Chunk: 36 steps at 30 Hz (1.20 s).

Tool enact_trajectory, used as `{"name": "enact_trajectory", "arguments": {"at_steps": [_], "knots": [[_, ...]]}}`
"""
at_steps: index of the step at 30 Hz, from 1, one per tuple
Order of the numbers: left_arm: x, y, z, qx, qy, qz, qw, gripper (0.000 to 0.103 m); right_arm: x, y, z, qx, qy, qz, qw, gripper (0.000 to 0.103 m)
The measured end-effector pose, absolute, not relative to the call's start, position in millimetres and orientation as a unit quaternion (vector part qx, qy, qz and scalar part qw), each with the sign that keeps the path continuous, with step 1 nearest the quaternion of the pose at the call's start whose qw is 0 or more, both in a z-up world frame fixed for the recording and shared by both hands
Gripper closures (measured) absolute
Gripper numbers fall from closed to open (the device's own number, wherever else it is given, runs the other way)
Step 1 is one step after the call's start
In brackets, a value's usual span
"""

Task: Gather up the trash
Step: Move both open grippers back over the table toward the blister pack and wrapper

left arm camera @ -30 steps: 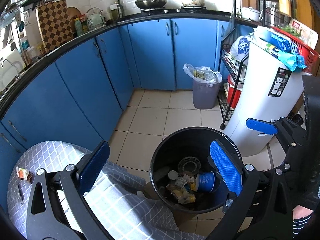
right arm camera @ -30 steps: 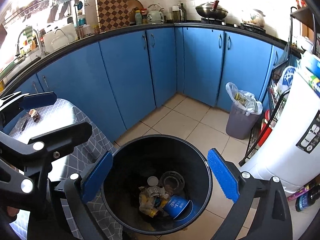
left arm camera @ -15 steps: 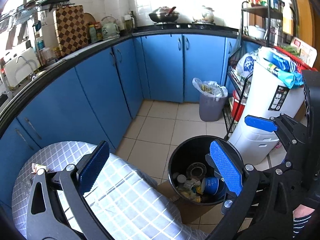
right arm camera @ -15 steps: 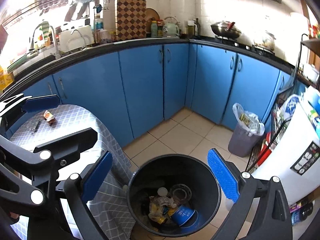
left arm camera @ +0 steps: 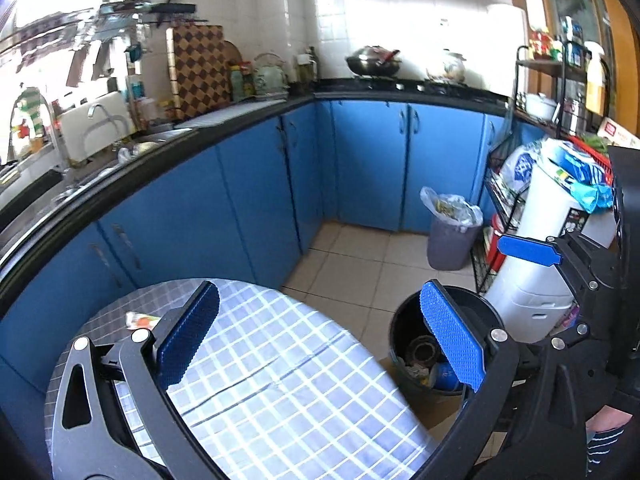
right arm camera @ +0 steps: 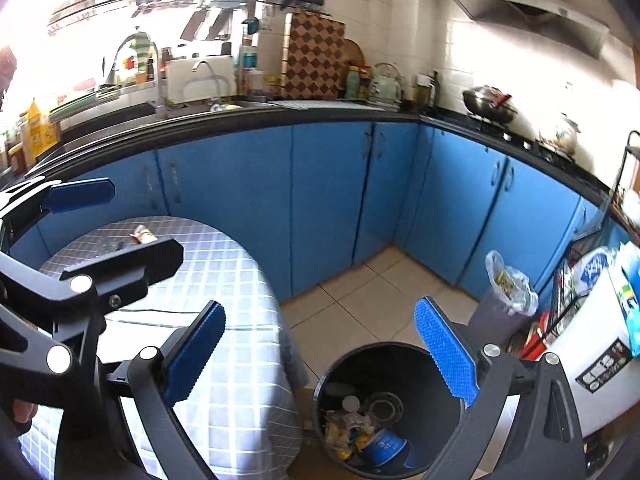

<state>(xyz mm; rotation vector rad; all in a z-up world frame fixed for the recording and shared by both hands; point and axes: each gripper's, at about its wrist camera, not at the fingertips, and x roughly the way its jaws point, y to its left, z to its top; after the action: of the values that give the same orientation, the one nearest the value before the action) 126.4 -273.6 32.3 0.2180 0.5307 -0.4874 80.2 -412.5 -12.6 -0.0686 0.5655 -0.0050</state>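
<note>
Both grippers have been lifted and drawn back since a second ago, when they were held right over the black bin [right arm camera: 384,408]. The bin is now seen lower and smaller in both wrist views, on the tiled floor just beside the round table [left arm camera: 280,380], and far more of the checked tablecloth is taken in. The left gripper [left arm camera: 316,344] is held above the table with its blue pads spread wide and nothing between them. The right gripper [right arm camera: 320,356] is likewise released and empty, set between the table edge and the bin. Inside the bin a blue cup [right arm camera: 386,448], crumpled wrappers and a round lid are seen, lying as before. One small wrapper [right arm camera: 143,235] is left on the far side of the table, near its edge and well apart from both grippers; in the left view it [left arm camera: 140,320] is partly hidden behind the left finger. A lined grey bin [left arm camera: 452,236] is stood by the blue cabinets [left arm camera: 248,216].
</note>
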Motion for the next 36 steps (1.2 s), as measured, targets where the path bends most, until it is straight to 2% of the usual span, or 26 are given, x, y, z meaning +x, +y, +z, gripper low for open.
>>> {"name": "enact_trajectory", "arguments": {"at_steps": [20,36], "knots": [[136,-67,30,0.023,0.265,-0.093,0.96,0.004,114,-255,7,-0.084,0.263,0.083,0.957,0.01],[181,8,-18,-0.015,0.307,-0.037,0.951,0.004,176,-184,-20,-0.104,0.277,0.13,0.946,0.01]]}}
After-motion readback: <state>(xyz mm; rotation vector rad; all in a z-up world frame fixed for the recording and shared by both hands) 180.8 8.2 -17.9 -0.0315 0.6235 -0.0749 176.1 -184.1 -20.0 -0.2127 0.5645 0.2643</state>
